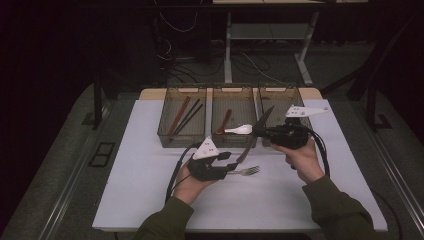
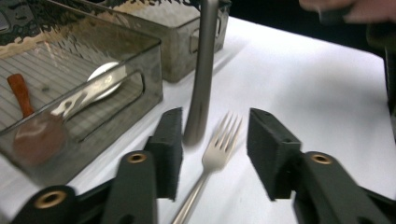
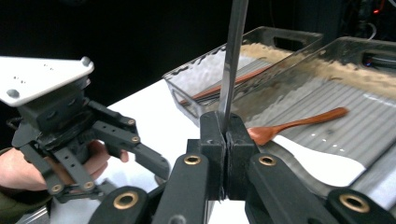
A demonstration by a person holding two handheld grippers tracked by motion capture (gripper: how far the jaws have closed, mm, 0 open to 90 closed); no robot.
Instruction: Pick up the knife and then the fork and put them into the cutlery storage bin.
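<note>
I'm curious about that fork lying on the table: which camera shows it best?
The left gripper view: the fork lies close up between open tongs, tines clear. The high view shows it small.

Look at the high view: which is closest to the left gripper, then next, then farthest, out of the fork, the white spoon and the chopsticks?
From the left gripper:
1. Fork, on the table right at its jaws.
2. White spoon, at the middle bin's front edge.
3. Chopsticks, lying in the left bin, farther back.
</note>
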